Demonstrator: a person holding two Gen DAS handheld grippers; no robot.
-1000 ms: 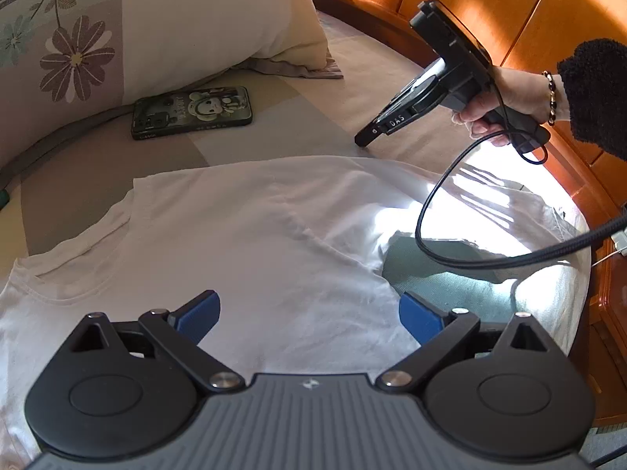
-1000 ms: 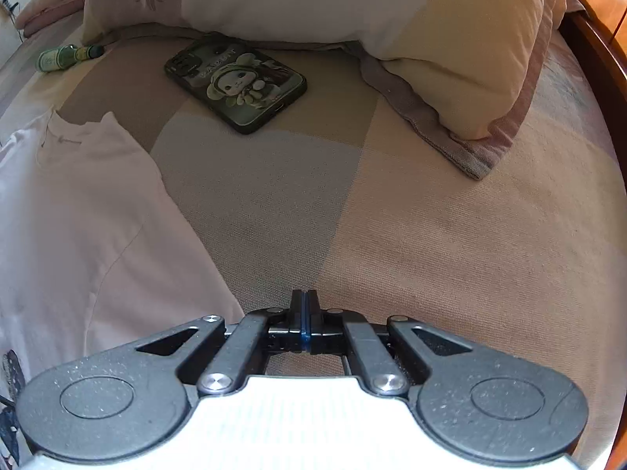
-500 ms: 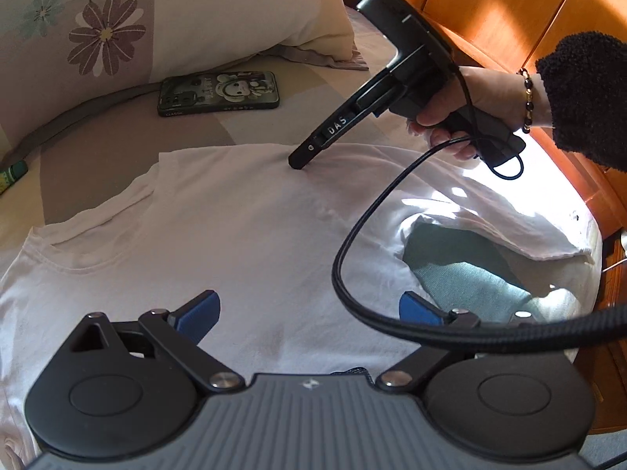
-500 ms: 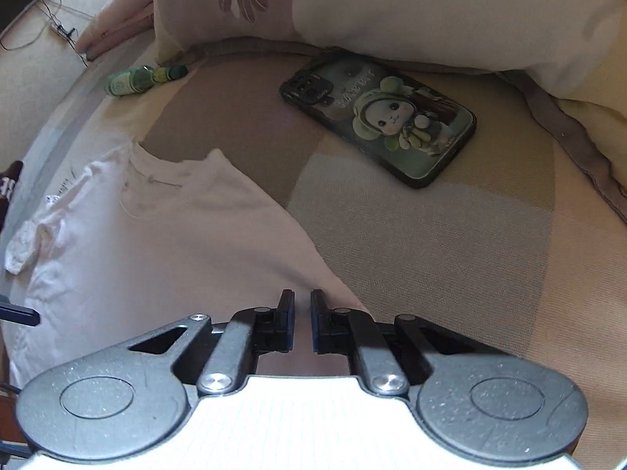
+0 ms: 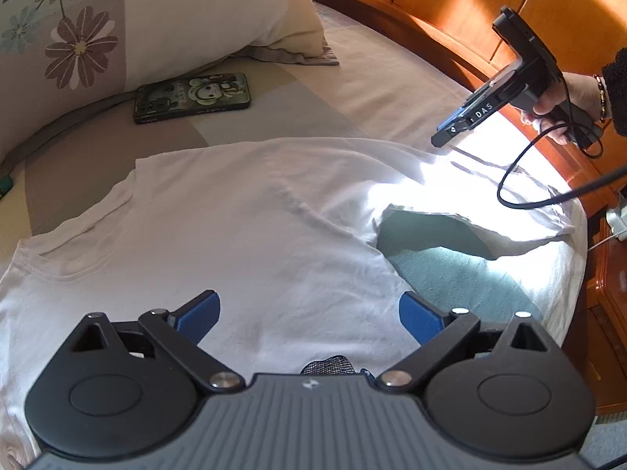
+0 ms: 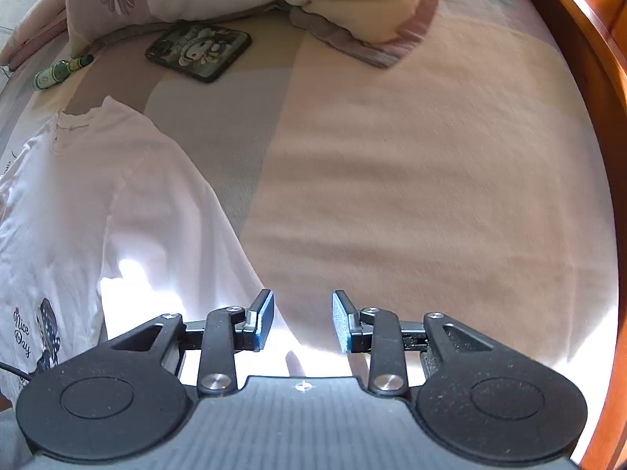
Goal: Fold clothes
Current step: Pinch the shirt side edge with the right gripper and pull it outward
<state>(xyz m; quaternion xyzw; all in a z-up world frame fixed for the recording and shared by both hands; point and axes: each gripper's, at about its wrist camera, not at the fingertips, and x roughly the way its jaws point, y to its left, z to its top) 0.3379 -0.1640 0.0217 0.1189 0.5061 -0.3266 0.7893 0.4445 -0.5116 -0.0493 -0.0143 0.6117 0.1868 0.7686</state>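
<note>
Both of your grippers stand with jaws apart now. Your right gripper [image 6: 301, 321] was pinched shut a second ago, cracked a little half a second back, and now gapes wide with nothing between the pads. It has swung from mid-shirt out to the sunlit side edge of the white T-shirt [image 5: 243, 227], where its tip hovers just above the cloth by the sleeve [image 5: 521, 215]. Your left gripper [image 5: 309, 313] holds wide open over the shirt's lower body, gripping nothing, much as before. The shirt lies spread flat on the bed [image 6: 431, 180], collar toward the pillow [image 5: 188, 11], phone [image 5: 192, 96] well clear. To my eye, that opening reads as lining up a grab on the sleeve side for a fold inward.
</note>
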